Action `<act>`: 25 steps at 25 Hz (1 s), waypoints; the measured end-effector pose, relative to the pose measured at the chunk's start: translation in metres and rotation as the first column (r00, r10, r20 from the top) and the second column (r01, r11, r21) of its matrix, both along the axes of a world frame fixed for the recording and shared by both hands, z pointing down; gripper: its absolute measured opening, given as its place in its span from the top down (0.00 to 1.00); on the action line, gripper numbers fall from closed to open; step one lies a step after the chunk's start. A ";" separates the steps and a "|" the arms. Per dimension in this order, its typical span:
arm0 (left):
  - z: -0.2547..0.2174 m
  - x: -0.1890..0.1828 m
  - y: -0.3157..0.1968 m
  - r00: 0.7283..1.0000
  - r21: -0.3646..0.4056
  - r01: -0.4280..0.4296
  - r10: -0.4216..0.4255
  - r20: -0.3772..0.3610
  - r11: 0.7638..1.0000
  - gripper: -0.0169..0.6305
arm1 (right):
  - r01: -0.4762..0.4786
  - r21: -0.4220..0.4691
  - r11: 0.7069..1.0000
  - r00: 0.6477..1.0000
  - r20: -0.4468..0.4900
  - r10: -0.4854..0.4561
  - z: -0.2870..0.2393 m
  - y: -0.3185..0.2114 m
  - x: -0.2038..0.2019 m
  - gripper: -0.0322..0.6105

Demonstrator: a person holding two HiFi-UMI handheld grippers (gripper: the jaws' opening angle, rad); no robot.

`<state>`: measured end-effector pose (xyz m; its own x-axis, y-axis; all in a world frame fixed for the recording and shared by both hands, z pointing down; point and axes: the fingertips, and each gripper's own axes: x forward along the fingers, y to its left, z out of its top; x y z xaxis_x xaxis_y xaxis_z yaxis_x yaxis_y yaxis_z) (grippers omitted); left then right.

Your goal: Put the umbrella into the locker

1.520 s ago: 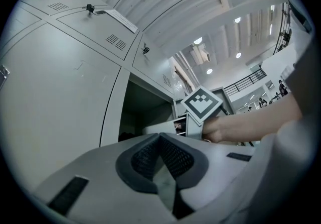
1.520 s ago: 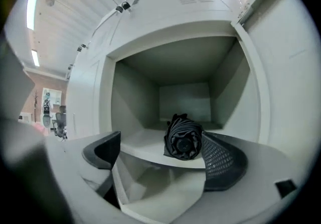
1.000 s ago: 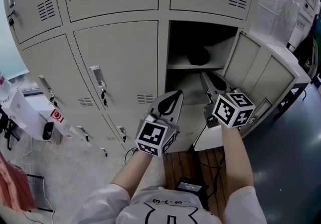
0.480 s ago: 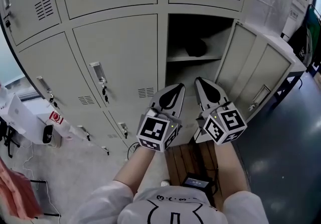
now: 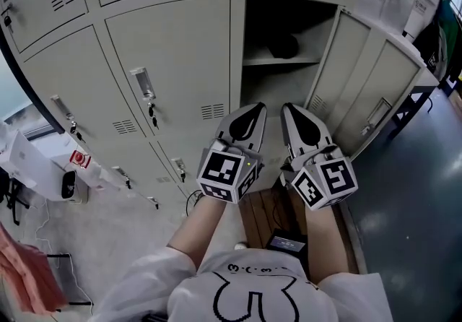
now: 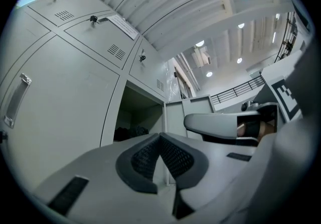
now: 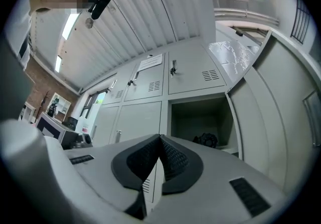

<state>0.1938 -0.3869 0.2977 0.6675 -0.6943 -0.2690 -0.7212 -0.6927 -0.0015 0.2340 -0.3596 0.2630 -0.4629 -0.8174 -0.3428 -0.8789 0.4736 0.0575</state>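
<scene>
The open locker [image 5: 278,71] stands right of centre in the head view, its door [image 5: 372,86] swung out to the right. A black folded umbrella [image 5: 283,45] lies on the shelf at the back of the upper compartment, also seen as the dark umbrella [image 7: 206,140] in the right gripper view and the umbrella [image 6: 131,131] in the left gripper view. My left gripper [image 5: 254,108] and right gripper [image 5: 291,110] sit side by side in front of the opening, pointing at it. Both are shut with nothing between the jaws, as the left gripper [image 6: 160,136] and right gripper [image 7: 160,139] views show.
Closed lockers [image 5: 166,61] with handles and keys fill the wall to the left and above. A white box [image 5: 32,169] and a red cloth [image 5: 29,277] lie on the floor at left. A wooden board [image 5: 263,216] and a black device [image 5: 287,243] are underfoot.
My right gripper has drawn back from the locker's opening towards me and now sits beside the left gripper. The left gripper has hardly moved.
</scene>
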 end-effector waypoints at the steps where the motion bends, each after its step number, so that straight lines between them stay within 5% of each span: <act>1: 0.001 0.000 0.001 1.000 -0.003 -0.002 0.002 -0.003 1.000 0.97 | -0.008 0.001 1.000 1.000 -0.003 0.008 0.001 0.002 0.000 0.97; 25: -0.006 0.011 0.028 0.997 0.045 -0.074 0.075 -0.003 0.996 0.97 | -0.063 -0.019 0.998 0.997 -0.035 0.062 0.011 0.016 -0.008 0.97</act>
<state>0.2049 -0.3590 0.2922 0.7156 -0.6297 -0.3022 -0.6676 -0.7439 -0.0309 0.2264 -0.3438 0.2736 -0.4218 -0.8518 -0.3107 -0.9045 0.4192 0.0789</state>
